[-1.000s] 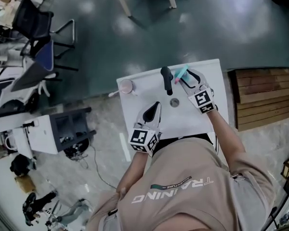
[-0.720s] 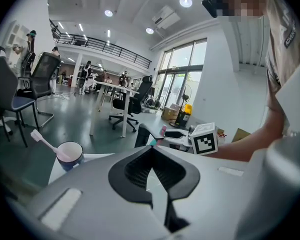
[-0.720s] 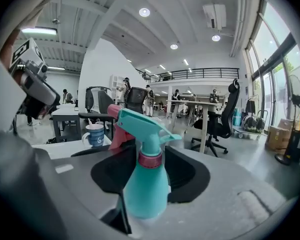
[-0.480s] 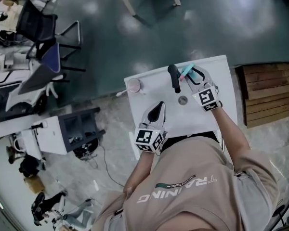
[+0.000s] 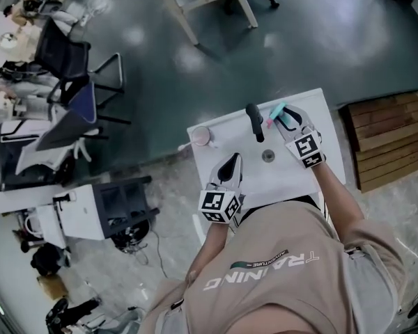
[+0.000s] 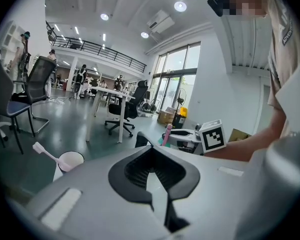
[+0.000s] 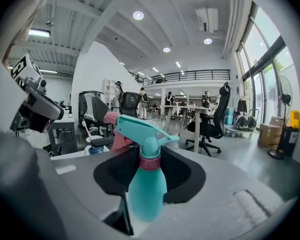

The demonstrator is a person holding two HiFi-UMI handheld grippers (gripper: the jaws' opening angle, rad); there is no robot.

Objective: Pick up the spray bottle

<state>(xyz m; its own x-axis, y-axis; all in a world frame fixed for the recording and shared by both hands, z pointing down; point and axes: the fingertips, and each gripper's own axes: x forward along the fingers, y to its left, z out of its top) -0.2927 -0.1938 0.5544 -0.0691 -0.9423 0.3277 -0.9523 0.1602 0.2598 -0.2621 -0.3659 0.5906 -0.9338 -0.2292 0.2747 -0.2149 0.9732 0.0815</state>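
Pinching the teal spray bottle at the table's far right: right gripper, jaws just closing; left gripper pressed together.

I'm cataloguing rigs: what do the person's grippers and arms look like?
Both the left gripper and right gripper are pale grey shells with black ribbed jaws and a white cube bearing black square markers. Short beige sleeves; no cables show. The right gripper's jaws have just been closing, the spray bottle between them.
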